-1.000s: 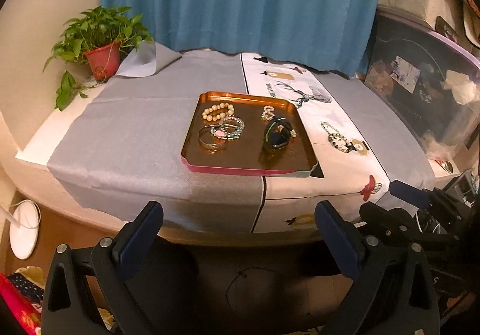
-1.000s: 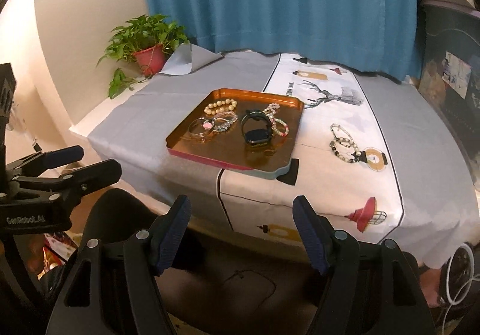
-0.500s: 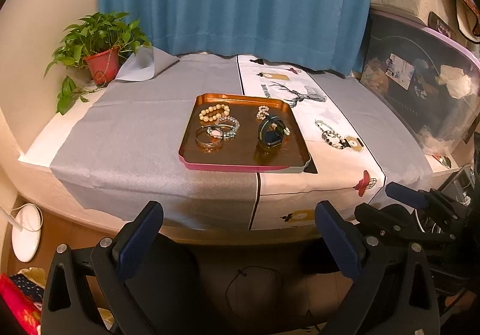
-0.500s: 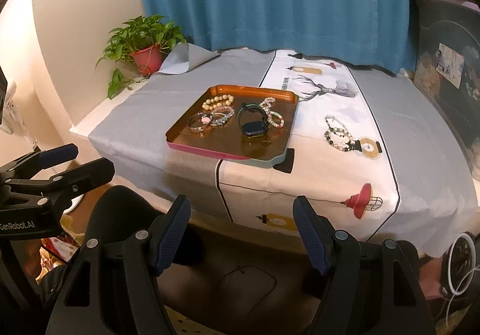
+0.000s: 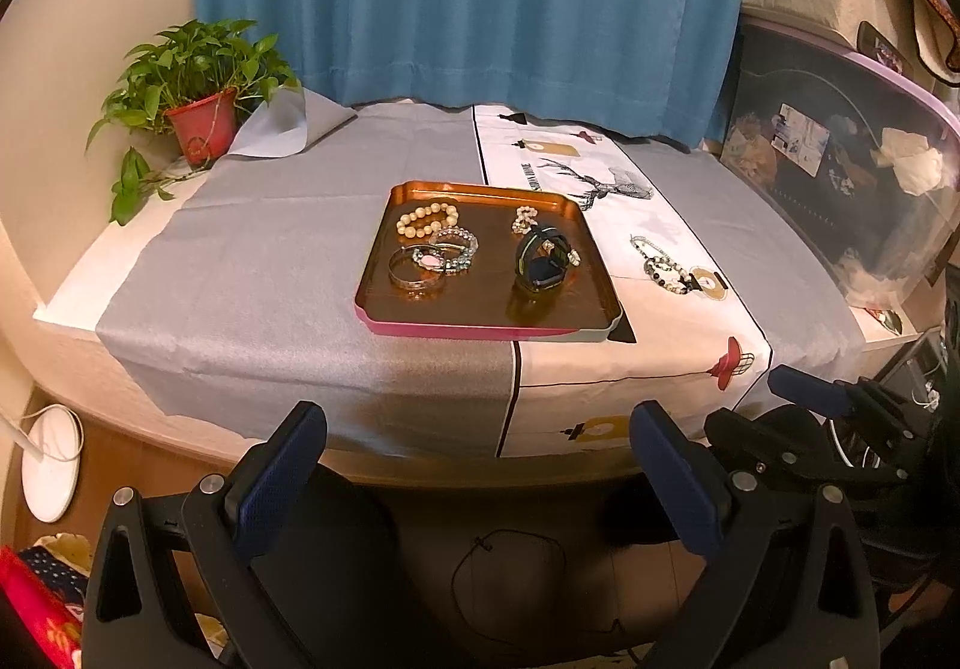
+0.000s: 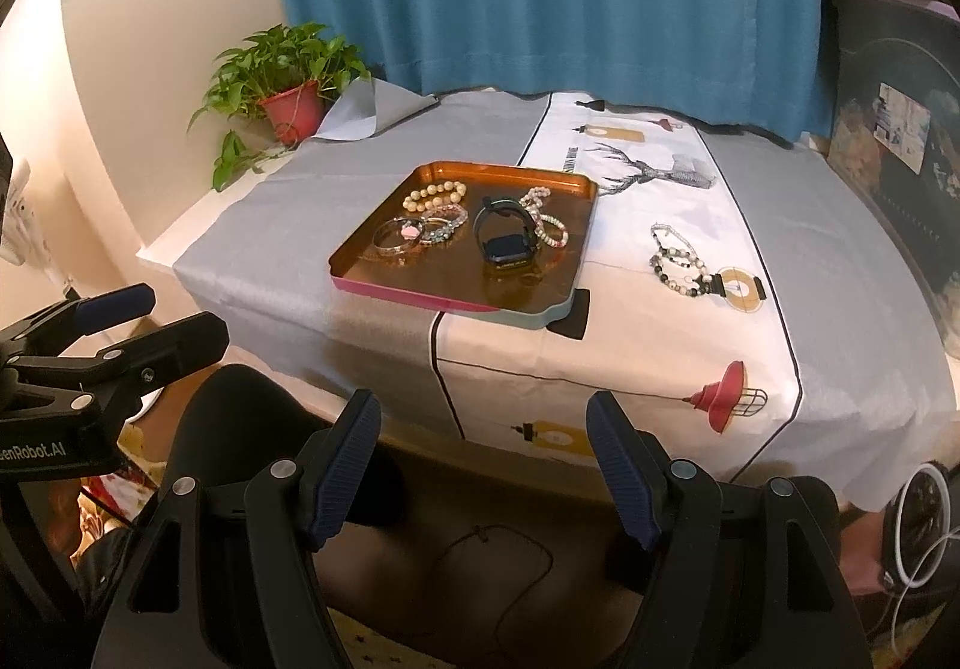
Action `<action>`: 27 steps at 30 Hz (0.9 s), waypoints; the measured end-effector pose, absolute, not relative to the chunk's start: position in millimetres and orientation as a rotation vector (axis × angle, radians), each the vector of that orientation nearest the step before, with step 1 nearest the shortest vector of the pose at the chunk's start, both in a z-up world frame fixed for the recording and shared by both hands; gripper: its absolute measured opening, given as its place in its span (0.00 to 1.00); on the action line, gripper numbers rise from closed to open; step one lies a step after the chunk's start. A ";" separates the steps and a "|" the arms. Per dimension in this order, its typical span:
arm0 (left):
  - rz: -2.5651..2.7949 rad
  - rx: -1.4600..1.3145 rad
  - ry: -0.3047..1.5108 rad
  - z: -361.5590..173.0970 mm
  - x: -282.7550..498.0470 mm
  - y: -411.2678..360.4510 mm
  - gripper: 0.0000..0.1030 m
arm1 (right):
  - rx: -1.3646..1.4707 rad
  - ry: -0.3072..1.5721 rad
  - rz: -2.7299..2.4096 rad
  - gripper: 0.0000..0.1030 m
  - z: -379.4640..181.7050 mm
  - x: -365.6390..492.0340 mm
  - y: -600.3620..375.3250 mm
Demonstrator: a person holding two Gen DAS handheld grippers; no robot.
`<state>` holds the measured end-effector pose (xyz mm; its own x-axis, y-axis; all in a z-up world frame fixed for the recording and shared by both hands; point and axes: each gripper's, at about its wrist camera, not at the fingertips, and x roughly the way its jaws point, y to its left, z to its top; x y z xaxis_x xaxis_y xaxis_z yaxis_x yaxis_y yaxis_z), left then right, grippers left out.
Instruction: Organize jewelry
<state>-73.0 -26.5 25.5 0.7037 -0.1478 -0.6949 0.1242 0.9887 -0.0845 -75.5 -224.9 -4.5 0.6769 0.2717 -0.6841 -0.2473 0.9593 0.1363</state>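
Tray: I am seeing a square copper-coloured metal tray (image 5: 489,309) with a pink front edge lying flat on the cloth.
Inside it: a cream bead bracelet (image 5: 427,219), silver bangles (image 5: 416,268), and a black smartwatch (image 5: 542,262) sitting on its strap edge.
Outside it: a black-and-white beaded bracelet (image 5: 662,263) is lying right of the tray, well apart.

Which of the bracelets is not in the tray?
The black-and-white beaded bracelet lies on the white printed cloth, to the right of the orange tray. The other bracelets and the watch all sit inside the tray.
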 end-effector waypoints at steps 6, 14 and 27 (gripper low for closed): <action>-0.151 -0.037 0.784 20.7 -70.2 -26.6 0.97 | 0.034 0.782 0.288 0.70 -8.6 -73.9 -224.5; -0.152 -0.037 0.794 18.4 -66.4 -25.7 0.97 | 0.034 0.791 0.288 0.70 -14.4 -70.8 -224.5; -0.147 -0.018 0.820 9.7 -58.0 -29.1 0.97 | 0.047 0.811 0.278 0.70 -23.9 -63.0 -226.3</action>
<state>-58.0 -29.1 9.7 0.6729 -0.1376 -0.7269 0.1237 0.9896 -0.0729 -63.0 -226.3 -23.9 0.6548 0.2636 -0.7084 -0.2275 0.9625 0.1478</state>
